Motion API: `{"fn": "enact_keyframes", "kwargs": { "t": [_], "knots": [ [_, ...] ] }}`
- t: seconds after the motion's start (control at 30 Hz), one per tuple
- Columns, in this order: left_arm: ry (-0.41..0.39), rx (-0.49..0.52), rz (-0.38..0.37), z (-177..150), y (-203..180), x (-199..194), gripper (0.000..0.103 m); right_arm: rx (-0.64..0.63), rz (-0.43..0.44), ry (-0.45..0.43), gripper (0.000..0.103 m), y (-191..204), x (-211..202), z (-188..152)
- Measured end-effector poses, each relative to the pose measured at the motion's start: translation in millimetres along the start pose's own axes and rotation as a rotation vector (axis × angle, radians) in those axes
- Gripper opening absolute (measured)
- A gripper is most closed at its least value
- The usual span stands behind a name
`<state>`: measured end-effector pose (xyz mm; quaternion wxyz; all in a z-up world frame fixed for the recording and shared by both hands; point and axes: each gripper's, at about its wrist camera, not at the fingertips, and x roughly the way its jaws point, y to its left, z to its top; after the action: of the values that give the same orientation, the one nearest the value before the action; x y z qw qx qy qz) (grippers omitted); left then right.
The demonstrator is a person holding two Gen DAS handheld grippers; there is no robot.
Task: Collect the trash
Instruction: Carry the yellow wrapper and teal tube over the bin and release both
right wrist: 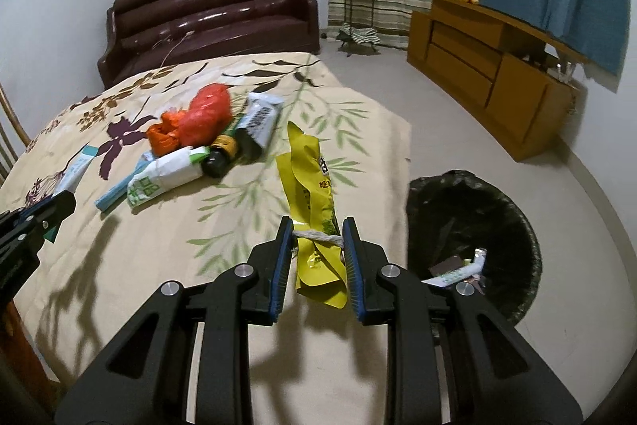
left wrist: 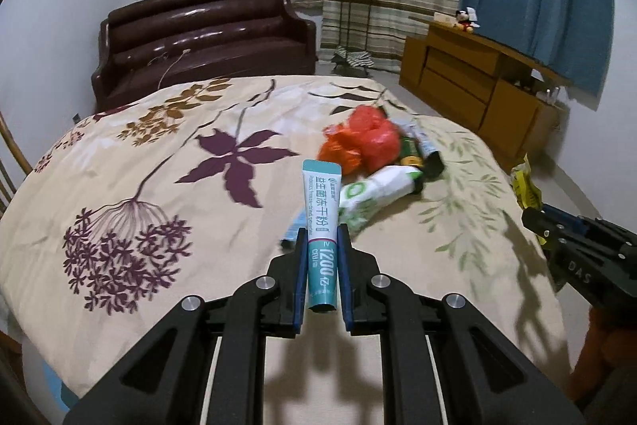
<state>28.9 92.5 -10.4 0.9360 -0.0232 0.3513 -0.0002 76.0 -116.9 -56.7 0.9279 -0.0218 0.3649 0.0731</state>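
You are carrying one piece of trash in each claw, so the job is partly done. Your left claw point(left wrist: 322, 245) is clenched on a slim teal-and-white powder sachet point(left wrist: 319, 222), which is pointing toward twelve o'clock above the floral cream bedspread point(left wrist: 159, 154); its print is reading "益生菌冻干粉" and "1200亿", with "CFU" beside it. Your right claw point(right wrist: 316, 245) is gripping a crumpled yellow foil wrapper point(right wrist: 308, 186) with a strand of white string across it; only fragments of dark characters are showing on it, too creased to read. At about three o'clock from that claw, down on the floor, the round bin lined with a black plastic bag point(right wrist: 517, 226) is already holding a few discarded packets, one white with green lettering that is too small to make out. Still waiting on the bed, at about ten o'clock in the right wrist view, is a pile: a scrunched orange-red plastic bag point(right wrist: 199, 118), a white paper packet with green print point(right wrist: 167, 182), a small dark glass bottle with a yellow label point(right wrist: 219, 156), a grey-and-black sachet point(right wrist: 258, 122) and a pale blue strip packet point(right wrist: 113, 196). The other claw's body is showing the letters "DAS". Judging by this, both held pieces are next for the bin, and then the pile is remaining.
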Motion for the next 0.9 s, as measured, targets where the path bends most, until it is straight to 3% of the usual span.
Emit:
{"fn": "enact_keyframes", "kwargs": {
  "t": [0.9],
  "knots": [
    [-0.023,0.178,-0.172,11,-162,22,0.015,0.179,-0.140,-0.035,0.025,-134,-17,-18]
  ]
}}
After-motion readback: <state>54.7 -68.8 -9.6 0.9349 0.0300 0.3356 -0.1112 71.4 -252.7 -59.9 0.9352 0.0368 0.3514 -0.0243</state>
